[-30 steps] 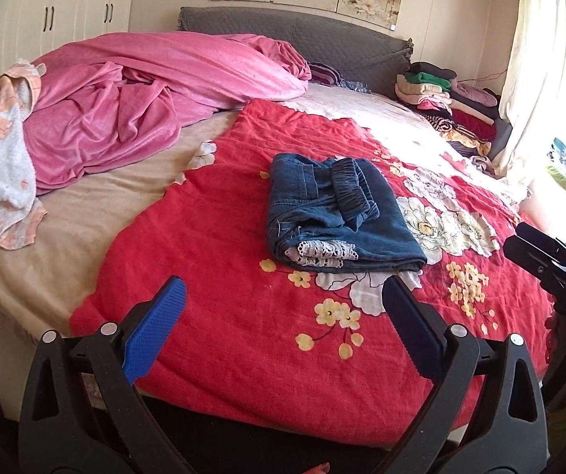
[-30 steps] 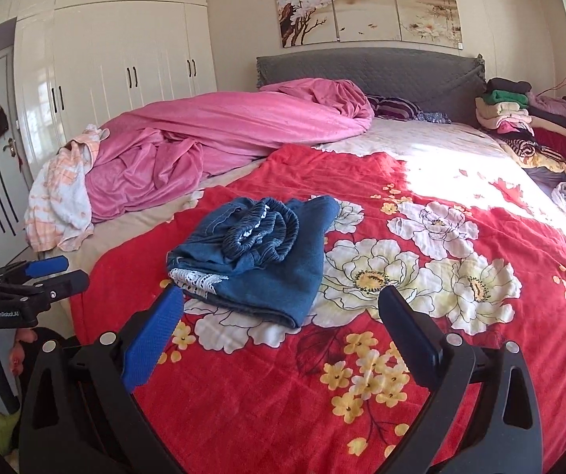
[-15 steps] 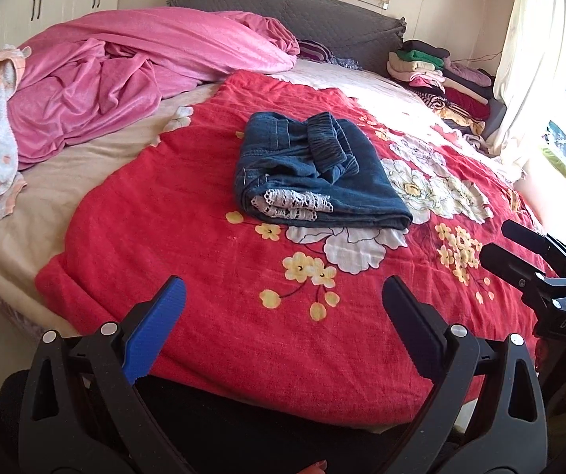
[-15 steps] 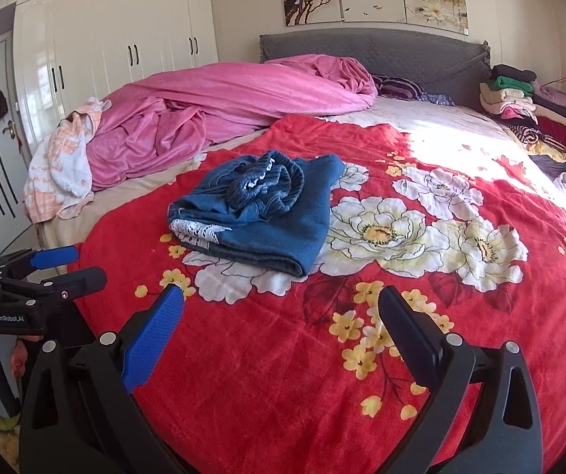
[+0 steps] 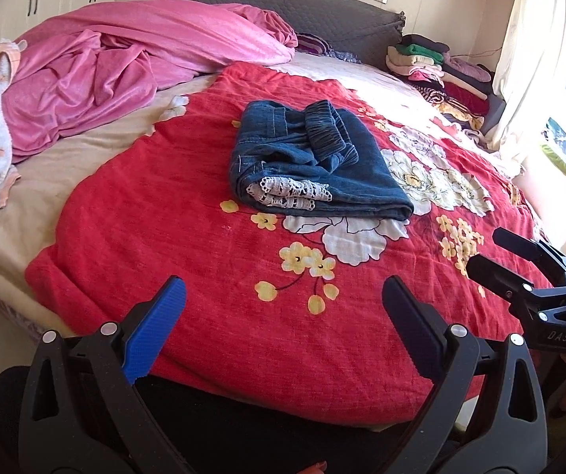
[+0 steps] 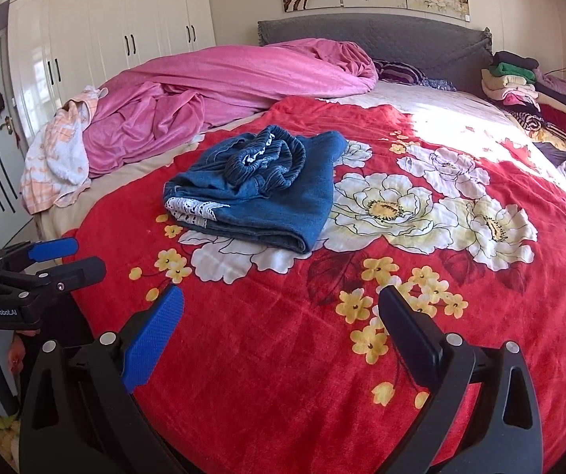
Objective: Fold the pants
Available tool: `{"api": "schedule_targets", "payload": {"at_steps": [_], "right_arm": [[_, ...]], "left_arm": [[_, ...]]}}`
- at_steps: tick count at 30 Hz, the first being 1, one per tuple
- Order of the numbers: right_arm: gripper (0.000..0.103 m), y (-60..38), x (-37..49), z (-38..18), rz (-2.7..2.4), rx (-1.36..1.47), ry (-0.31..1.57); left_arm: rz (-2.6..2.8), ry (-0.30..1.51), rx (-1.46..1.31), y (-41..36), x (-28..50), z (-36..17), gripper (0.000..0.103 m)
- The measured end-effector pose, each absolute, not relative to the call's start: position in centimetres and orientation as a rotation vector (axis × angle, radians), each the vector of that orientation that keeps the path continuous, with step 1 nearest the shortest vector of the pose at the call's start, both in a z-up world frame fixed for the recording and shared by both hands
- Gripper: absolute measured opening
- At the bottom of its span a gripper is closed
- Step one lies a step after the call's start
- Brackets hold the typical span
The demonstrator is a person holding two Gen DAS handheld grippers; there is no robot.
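While pants point(image 5: 314, 162) lie folded, pink duvet point(image 5: 133, 63) crowds behind.

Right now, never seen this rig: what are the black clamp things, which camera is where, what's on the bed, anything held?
No robot arm here: a person holds a hand-held gripper in each hand, each with a fisheye camera looking forward along its two fingers. One picture comes from the left gripper, whose jaws stand wide apart at the bottom of its view; the other from the right gripper, equally open. Each camera also catches the other gripper at its edge. Neither holds anything. On the red floral blanket lie the pants, blue denim with white lace trim, already folded into a compact bundle. Behind are a crumpled pink duvet and a stack of folded clothes by the headboard.
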State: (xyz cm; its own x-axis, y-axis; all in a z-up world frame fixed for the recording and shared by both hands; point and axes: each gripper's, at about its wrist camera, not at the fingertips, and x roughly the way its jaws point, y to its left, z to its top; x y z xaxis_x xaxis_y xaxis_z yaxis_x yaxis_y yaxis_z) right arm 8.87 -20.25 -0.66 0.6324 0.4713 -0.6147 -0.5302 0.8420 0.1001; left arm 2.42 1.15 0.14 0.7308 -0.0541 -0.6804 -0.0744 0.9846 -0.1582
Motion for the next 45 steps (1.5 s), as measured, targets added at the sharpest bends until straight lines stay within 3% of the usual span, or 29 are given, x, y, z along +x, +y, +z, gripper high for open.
{"api": "schedule_targets", "payload": {"at_steps": [45], "right_arm": [[0.098,-19.59,9.16,-1.32,0.581,-0.105,0.702]], "left_arm": [[0.059,0.765,-0.163,1.69,2.55,0.12,0.093]]}}
